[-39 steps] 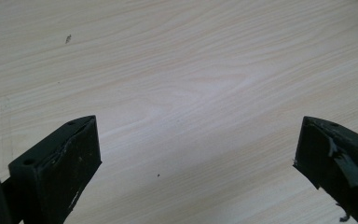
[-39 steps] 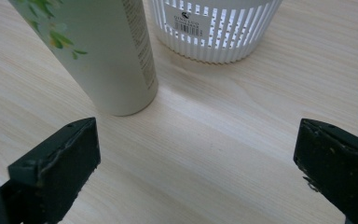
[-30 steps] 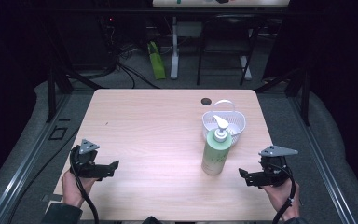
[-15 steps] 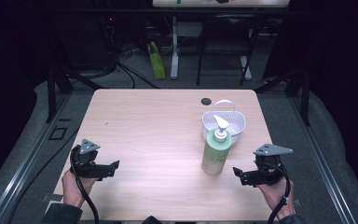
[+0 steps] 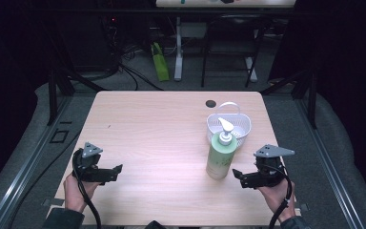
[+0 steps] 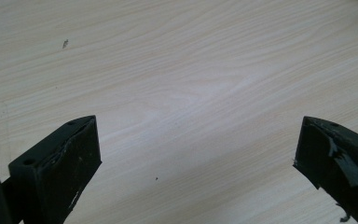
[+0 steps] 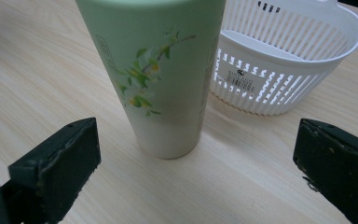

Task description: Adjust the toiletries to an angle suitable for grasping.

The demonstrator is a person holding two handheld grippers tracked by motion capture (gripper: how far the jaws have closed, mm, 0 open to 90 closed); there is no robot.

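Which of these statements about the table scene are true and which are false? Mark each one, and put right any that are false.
1. The green pump bottle stands upright on the table. True.
2. The bottle sits inside the white basket. False: it stands on the table in front of the basket, nearer the person.
3. The right gripper is open, with the bottle ahead of its jaws. True.
4. The left gripper is clamped on the bottle. False: it is open over bare table, far from the bottle.
5. The basket is full of fruit. False: what shows of its inside is bare.
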